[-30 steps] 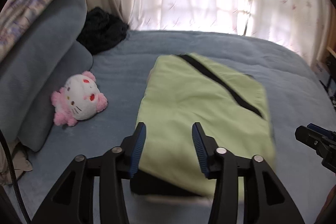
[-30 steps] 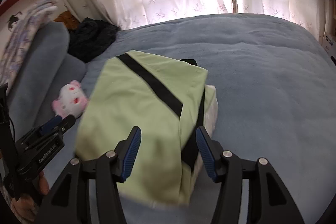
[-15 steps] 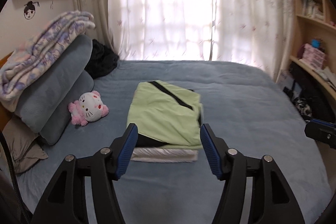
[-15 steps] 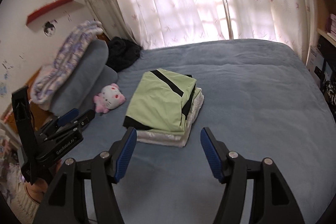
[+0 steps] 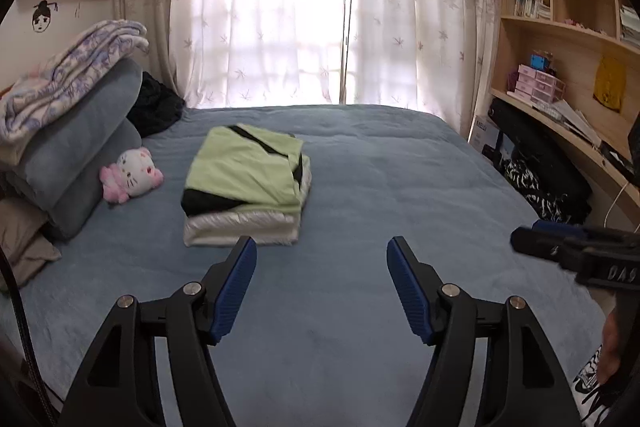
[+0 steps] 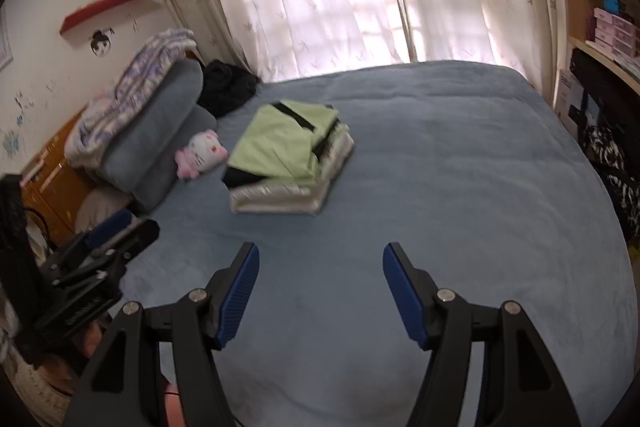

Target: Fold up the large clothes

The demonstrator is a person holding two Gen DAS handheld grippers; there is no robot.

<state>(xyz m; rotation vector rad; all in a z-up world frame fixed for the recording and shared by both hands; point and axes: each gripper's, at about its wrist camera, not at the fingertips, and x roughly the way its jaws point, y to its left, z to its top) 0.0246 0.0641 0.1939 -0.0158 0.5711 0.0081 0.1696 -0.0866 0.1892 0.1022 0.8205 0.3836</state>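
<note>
item: folded green garment [image 5: 248, 163], stacked on a folded silvery-white garment [image 5: 240, 229], resting mid-bed [image 5: 400, 187] beside a pink plush cat [image 5: 130, 175]. left gripper [image 5: 320, 287] opening, nothing between its jaws; right gripper [image 6: 320, 289] spread, empty. status: folding appears finished; nothing unfolded visible.

The bed [image 5: 380, 179] wears a soft, matt blue fleece cover. On it, the folded green garment [image 5: 244, 163] is plain matt cloth, lying on a glossy, silvery padded one [image 5: 240, 227]. At nine o'clock of the stack sits a fuzzy plush toy [image 5: 132, 175]. The curtains [image 5: 320, 7] are sheer printed fabric. The bookshelf [image 5: 568, 39] looks like pale smooth wood. Each gripper has matt black plastic arms, ribbed blue pads [image 6: 238, 295] and shiny metal screws.
</note>
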